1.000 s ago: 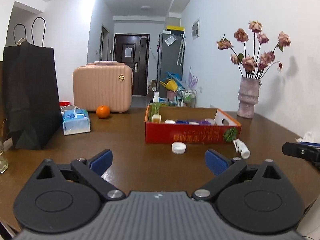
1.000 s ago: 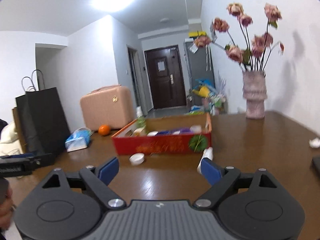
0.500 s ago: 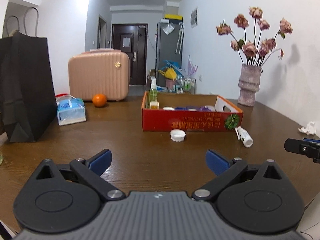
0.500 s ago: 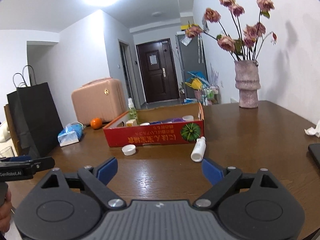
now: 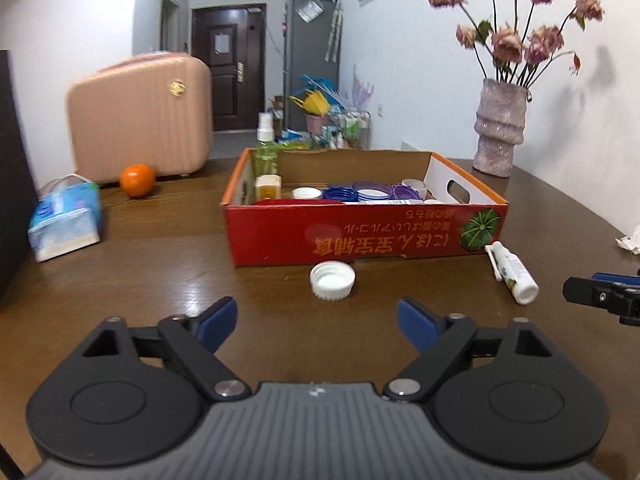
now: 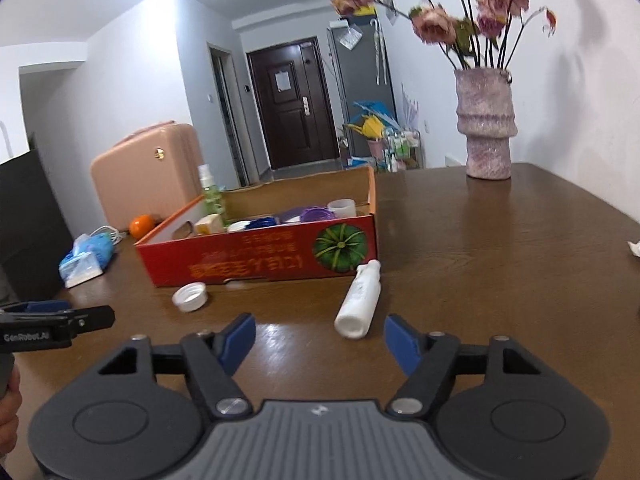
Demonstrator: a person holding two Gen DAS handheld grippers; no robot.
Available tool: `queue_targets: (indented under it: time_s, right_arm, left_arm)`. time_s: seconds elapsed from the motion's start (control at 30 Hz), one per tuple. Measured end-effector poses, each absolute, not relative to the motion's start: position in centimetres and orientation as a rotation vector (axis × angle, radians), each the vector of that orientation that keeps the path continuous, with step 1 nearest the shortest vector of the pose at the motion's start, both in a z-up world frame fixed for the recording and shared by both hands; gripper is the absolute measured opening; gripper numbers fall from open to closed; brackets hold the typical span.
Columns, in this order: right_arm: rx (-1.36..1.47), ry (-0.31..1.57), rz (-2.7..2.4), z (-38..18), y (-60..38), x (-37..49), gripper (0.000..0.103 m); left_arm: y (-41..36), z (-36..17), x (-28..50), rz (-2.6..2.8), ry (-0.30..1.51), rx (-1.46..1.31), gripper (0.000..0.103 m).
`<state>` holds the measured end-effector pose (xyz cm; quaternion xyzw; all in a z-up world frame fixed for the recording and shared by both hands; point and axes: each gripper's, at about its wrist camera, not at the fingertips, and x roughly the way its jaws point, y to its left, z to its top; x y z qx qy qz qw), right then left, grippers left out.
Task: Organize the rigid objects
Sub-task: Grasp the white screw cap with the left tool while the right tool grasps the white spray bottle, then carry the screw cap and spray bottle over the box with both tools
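- Near the table [image 5: 168, 264] front edge, both grippers point at loose items lying just outside the red cardboard box [image 5: 360, 236].
- Left gripper [image 5: 316, 322]: jaws closing, nothing between them; white cap [image 5: 332, 275] lies just ahead, open side up, near the box's front wall.
- Right gripper [image 6: 320, 338]: jaws closing, empty; white bottle [image 6: 360, 300] lies on its side just ahead, neck toward the box's front corner, base toward the fingers.
- Risk: jaws narrowing before they straddle the items. A fingertip could strike the cap rim and skate it over the polished wood.
- Risk: bottle is a smooth cylinder lying slantwise to the fingers; an off-centre pinch could roll it or squirt it out sideways, likely toward the box wall.
- Risk: the two grippers work close together; the left shows at the edge of the right wrist view, so a collision is possible.
- Materials: cap is hard plastic, ribbed skirt, shallow. Bottle is glossy plastic with printed label. Box is thin card with low walls, already holding blue and purple lids, a green spray bottle [image 5: 265, 148] upright in the far-left corner.
- Table is dark varnished wood, reflective, probably low friction.
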<state>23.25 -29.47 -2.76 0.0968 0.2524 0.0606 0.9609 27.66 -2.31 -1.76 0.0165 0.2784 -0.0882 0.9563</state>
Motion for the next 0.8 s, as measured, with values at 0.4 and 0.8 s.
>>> queue_targets:
  time_s: [0.4, 0.8]
  right_arm:
    - [0.285, 0.641, 0.110, -5.7, -32.1, 34.5, 0.032]
    - [0.284, 0.665, 0.111, -7.3, -32.1, 36.5, 0.027]
  left_arm:
    - [-4.5, -5.8, 38.5, -0.233, 0.719, 0.033, 0.055]
    - [-4.2, -6.2, 39.0, -0.246, 0.698, 0.024, 0.041]
